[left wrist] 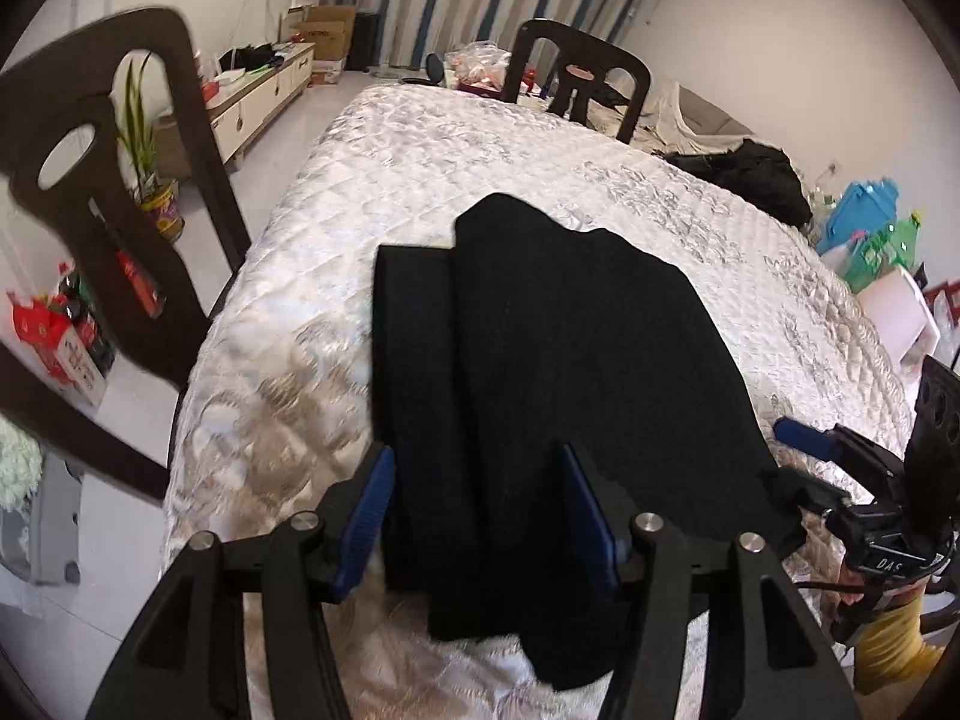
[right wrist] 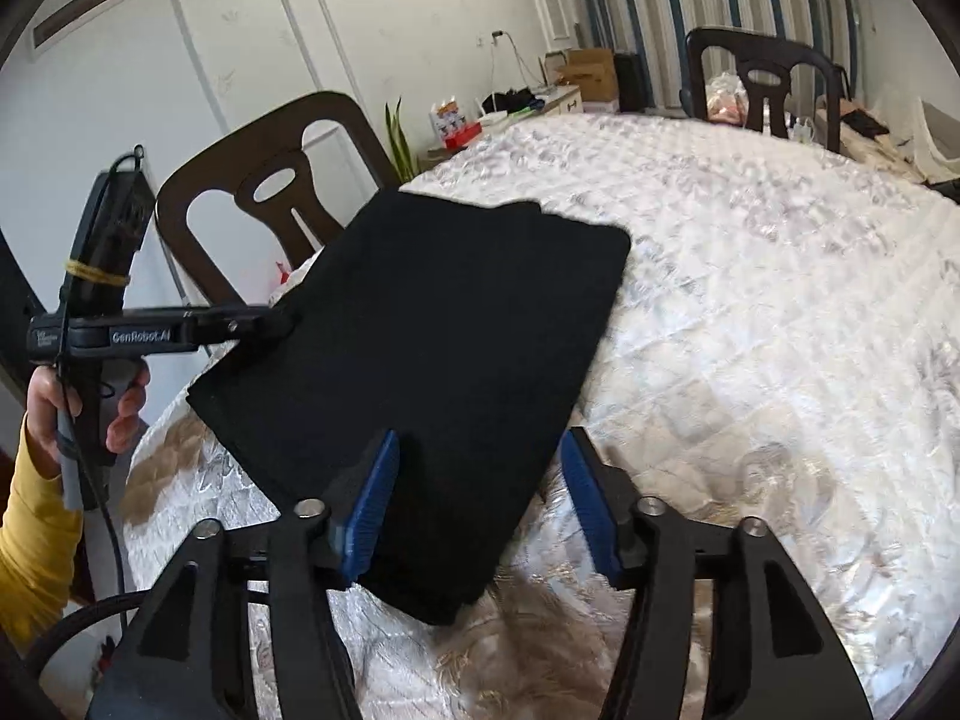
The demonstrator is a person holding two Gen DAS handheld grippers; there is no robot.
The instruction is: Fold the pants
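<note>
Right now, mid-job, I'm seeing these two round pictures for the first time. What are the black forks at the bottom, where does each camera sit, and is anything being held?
There is no robot arm. A person holds a two-finger gripper in each hand, and a fisheye camera on each one looks forward along its fingers. The left wrist view shows the left gripper, and the right wrist view shows the right gripper. The blue strips are the finger pads. Each view also catches the other tool, and the person's left hand is visible on its handle. Black pants, folded into a rectangle, lie on a white quilted cover, with a dark chair beside it. Both grippers are open at the pants' near edge, and nothing is held.
</note>
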